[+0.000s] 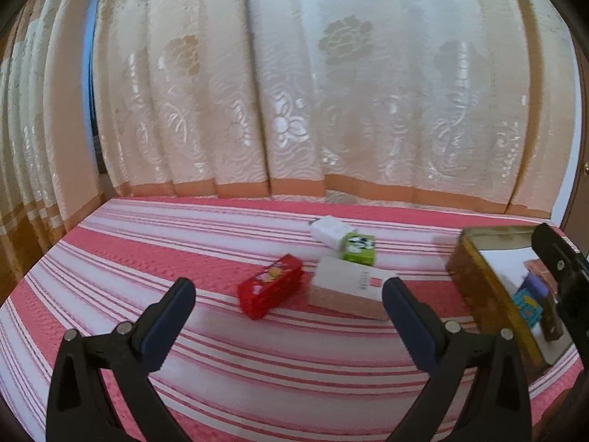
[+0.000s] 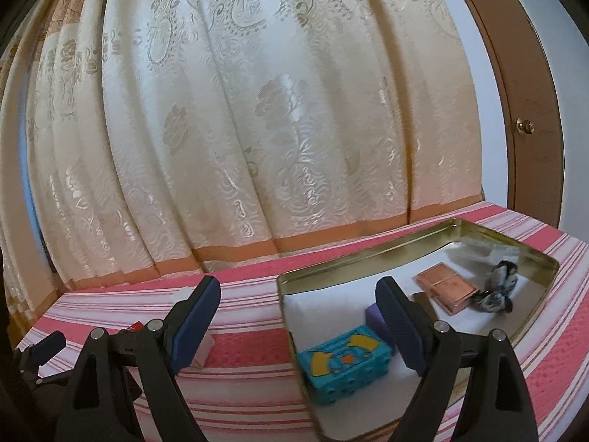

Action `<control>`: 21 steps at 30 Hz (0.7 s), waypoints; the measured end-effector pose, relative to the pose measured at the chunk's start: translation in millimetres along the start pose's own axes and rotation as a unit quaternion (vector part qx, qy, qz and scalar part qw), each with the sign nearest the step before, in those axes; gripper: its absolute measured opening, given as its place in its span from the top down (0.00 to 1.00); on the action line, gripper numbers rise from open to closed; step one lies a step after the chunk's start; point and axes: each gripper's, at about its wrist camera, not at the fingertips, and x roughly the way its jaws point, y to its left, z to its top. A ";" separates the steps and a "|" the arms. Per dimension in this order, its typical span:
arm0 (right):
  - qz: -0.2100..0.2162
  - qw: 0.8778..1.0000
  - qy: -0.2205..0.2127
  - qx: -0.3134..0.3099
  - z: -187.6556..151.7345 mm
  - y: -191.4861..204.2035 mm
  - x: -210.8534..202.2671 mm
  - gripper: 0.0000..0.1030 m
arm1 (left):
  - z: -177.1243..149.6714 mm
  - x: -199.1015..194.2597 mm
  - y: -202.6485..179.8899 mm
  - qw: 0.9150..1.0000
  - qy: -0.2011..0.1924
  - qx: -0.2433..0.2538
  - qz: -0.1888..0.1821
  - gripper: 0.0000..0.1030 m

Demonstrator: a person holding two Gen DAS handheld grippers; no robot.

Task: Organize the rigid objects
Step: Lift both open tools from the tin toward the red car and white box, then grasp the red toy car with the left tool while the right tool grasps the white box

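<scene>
We are holding the left tongs (image 1: pixel 289 294) spread wide and empty just above the striped bed cover (image 1: pixel 147 258), and the right tongs (image 2: pixel 298 309) equally released over the near corner of the metal tin (image 2: pixel 423 235), where a blue block (image 2: pixel 346 361), a purple piece (image 2: pixel 375 316) and a copper-coloured case (image 2: pixel 447 289) are already lying. Straight ahead of the left tongs we are seeing the red box (image 1: pixel 270 285), its long axis slanting up to the right, with the beige box (image 1: pixel 349 287) just beside it. Farther off are the green box (image 1: pixel 359 248) and white box (image 1: pixel 329 230), so the left hand seems nearer for the next pick.
</scene>
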 end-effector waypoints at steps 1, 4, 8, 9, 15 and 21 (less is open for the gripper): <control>0.002 1.000 0.003 0.001 -0.2 3.3 2.2 0.15 | 0.3 2.5 4.0 1.000 0.003 -0.001 0.002 0.00; 0.008 1.000 0.016 -0.003 -1.4 14.0 8.7 0.15 | 2.0 12.9 20.5 1.000 0.019 -0.013 0.012 0.00; 0.018 0.999 0.033 -0.013 -3.4 29.5 18.5 0.15 | 1.7 29.1 38.9 0.998 0.051 -0.042 0.013 0.00; 0.022 0.999 0.038 -0.015 -3.9 32.3 20.4 0.15 | 1.3 32.9 42.0 0.997 0.060 -0.046 0.011 0.00; 0.043 0.997 0.069 -0.018 -7.3 46.8 33.7 0.15 | 1.2 55.6 47.0 0.994 0.101 -0.041 -0.005 0.00; 0.055 0.995 0.087 -0.017 -10.4 51.4 40.6 0.15 | 6.3 80.3 43.1 0.991 0.130 -0.010 -0.023 0.03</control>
